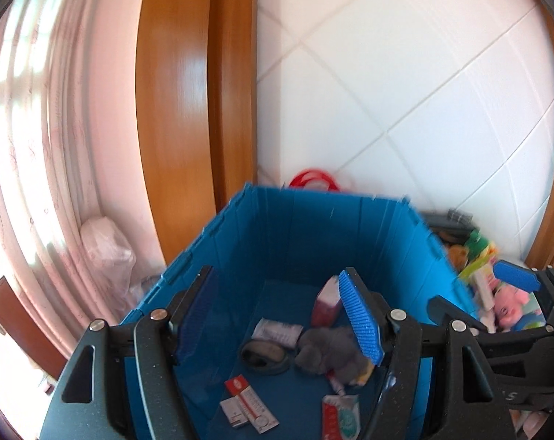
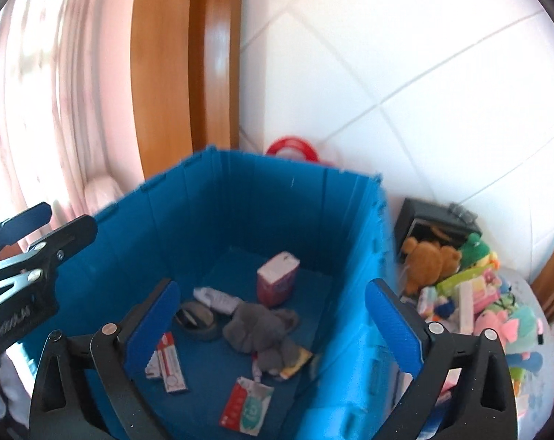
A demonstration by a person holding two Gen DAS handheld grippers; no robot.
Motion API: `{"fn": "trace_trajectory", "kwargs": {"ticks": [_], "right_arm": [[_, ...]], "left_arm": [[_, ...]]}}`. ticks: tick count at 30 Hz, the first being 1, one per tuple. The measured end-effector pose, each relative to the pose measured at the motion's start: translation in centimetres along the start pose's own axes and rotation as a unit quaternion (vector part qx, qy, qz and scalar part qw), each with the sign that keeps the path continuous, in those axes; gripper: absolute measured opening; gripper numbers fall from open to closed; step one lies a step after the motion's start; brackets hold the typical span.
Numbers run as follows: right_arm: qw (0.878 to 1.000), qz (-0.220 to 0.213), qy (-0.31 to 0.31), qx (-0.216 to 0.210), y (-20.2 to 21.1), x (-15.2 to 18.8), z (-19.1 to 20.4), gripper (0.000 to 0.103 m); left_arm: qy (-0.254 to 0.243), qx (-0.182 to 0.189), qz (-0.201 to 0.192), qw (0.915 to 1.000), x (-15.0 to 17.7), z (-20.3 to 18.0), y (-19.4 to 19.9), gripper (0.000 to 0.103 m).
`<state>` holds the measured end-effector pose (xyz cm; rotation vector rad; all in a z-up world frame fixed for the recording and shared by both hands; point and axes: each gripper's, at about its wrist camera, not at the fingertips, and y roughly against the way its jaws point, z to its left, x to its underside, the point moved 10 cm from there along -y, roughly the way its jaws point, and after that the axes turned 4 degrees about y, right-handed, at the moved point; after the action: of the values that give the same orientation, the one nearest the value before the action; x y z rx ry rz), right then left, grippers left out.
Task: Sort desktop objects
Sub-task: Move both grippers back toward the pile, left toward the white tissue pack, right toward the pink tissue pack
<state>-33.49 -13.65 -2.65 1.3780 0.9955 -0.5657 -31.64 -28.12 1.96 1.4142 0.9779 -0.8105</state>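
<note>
We hold 2 grippers above a blue bin point(image 1: 306, 227). The left gripper point(image 1: 280, 315) and the right gripper point(image 2: 280, 326) both have fingers spread apart, grasping nothing. On the bin floor lie a grey plush toy point(image 2: 258, 326), a pink tissue pack point(image 2: 277, 282) and small cartons. More plush toys point(image 2: 475, 300) are heaped right of the bin.

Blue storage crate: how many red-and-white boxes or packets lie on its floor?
3: pink-red carton at the back, flat box front-left, packet front-centre. The grey cloth may hide more.
</note>
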Motion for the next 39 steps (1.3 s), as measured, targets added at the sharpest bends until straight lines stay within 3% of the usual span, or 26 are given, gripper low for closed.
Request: {"fn": "trace_trajectory", "kwargs": {"ticks": [4,9,15,23,28,33,39], "right_arm": [[0.999,-0.044,-0.014,0.015,4.2,0.7,-2.8,0.103],[0.995,-0.057,-0.058,0.056,7.4,3.2,-8.8,0.103],[0.985,-0.029,-0.118,0.119,10.0,8.9,-18.1,0.103],[0.968,0.026,-0.173,0.181,12.4,18.5,-31.2,0.103],[0.957,0.069,-0.200,0.196,13.3,25.8,-40.2,0.103],[0.953,0.109,-0.208,0.192,13.1,31.9,-47.5,0.103],[0.944,0.170,-0.227,0.168,12.8,38.8,-51.5,0.103]], "left_arm": [[-0.004,0.024,-0.049,0.9985,-0.6,-2.7,2.9,0.079],[-0.009,0.088,-0.062,0.9942,-0.3,-7.8,4.5,0.079],[-0.030,0.160,-0.043,0.9857,1.4,-16.3,5.5,0.079],[-0.058,0.215,-0.019,0.9747,5.3,-28.8,6.0,0.079],[-0.065,0.218,0.029,0.9732,10.3,-36.7,3.2,0.079],[-0.071,0.206,0.101,0.9707,17.6,-43.2,1.0,0.079],[-0.103,0.199,0.210,0.9517,27.0,-48.1,-0.9,0.079]]}}
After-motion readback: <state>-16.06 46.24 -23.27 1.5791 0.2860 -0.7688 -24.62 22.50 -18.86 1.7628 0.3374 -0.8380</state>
